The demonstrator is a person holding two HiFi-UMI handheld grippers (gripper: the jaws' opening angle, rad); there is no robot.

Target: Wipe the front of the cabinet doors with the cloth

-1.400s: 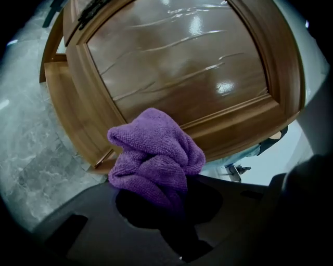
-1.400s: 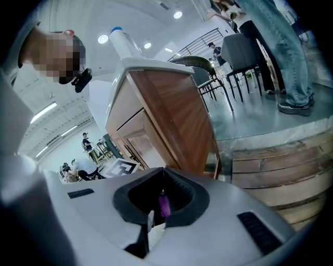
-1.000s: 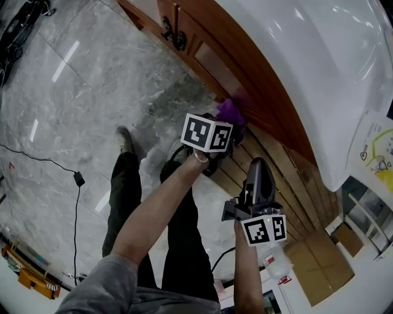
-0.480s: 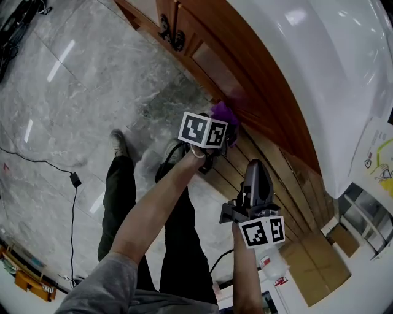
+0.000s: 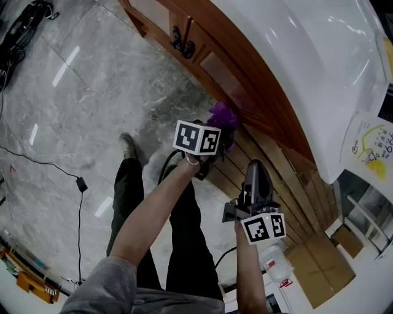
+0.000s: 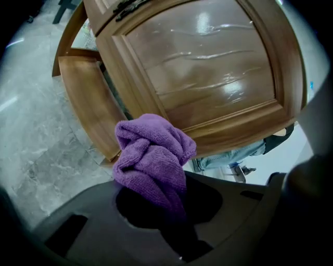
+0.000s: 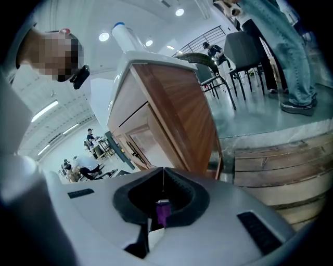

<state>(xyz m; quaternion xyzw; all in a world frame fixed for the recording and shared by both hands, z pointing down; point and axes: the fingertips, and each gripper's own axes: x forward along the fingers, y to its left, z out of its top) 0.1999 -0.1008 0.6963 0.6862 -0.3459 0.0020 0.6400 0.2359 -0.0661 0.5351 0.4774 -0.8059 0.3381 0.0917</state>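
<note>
At the far left of the head view, the grey marble floor [image 5: 73,98] carries a thin black cable [image 5: 78,184]. Next comes the person's dark trouser leg [image 5: 126,190], ending in a shoe [image 5: 128,146]. The bare left forearm [image 5: 153,214] reaches up to the left gripper [image 5: 215,132], whose marker cube [image 5: 196,138] faces the camera.

In the left gripper view, the left gripper [image 6: 156,202] has its jaws closed on a bunched purple microfibre cloth [image 6: 153,156]. The cloth's free end bulges forward, out past the jaw tips. It sits at the lower left corner of the brown wooden cabinet door [image 6: 208,67], in front of the bottom rail. Whether it presses on the wood or hangs just short of it cannot be told. The door's glossy panel shows light streaks, and dark metal handles [image 6: 127,5] sit at its top edge. In the head view, the cloth [image 5: 222,115] lies low against the cabinet door [image 5: 218,70], well below the handles [image 5: 183,42].

Further right, the right gripper [image 5: 256,165] is held back from the cabinet, over a patch of wooden planks [image 5: 276,184]. In its own view, the right gripper [image 7: 163,174] has its jaws together, tips meeting with nothing between them. A small purple patch shows in the hollow beneath the tips, but what it is cannot be made out. Beyond the jaws stands the cabinet's wooden end panel [image 7: 182,114].

The white counter [image 5: 319,73] curves over the cabinet, and a printed sheet [image 5: 368,144] lies at its right edge.
</note>
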